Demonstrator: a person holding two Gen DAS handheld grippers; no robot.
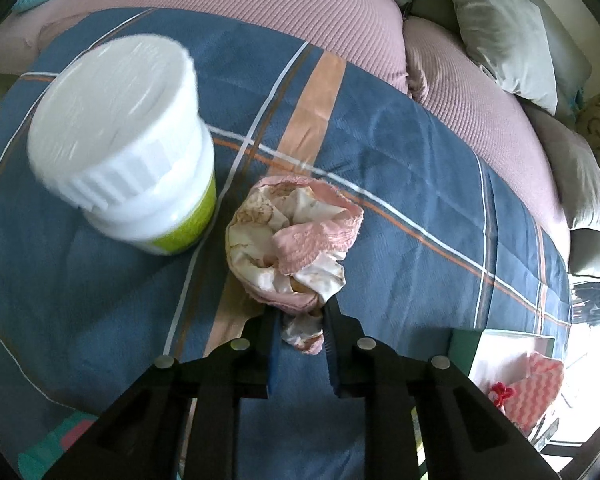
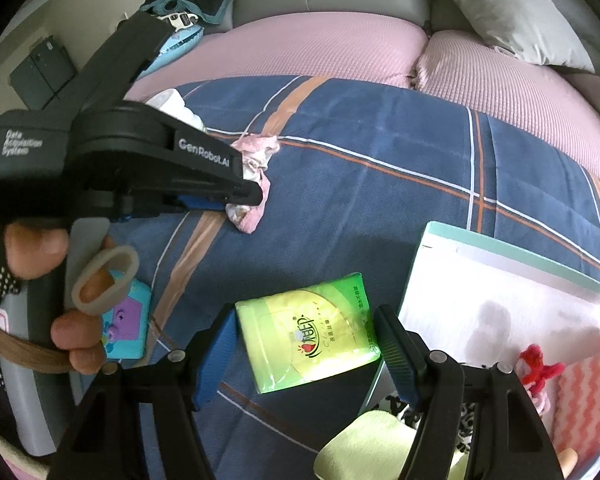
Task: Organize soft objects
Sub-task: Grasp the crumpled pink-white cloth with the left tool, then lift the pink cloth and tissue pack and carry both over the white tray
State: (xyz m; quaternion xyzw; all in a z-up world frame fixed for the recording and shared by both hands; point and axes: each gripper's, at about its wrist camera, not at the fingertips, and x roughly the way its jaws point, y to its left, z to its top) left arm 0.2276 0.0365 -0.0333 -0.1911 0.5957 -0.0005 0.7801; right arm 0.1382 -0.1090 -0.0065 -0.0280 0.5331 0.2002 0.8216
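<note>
Pinching only a trailing corner of the crumpled cloth (image 1: pixel 290 236) mid-bed, my left tongs (image 1: pixel 300 334) may lose it on lifting; right tongs (image 2: pixel 304 350) hang wide above the tissue pack (image 2: pixel 306 330).

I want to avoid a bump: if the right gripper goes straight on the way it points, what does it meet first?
Most likely the green plastic tissue pack lying on the blue plaid blanket, right between the open right gripper fingers; how far above it they hover is unclear.

One crumpled pink cloth (image 1: pixel 292 240), one white jar (image 1: pixel 124 140), one green tissue pack (image 2: pixel 308 332).
</note>
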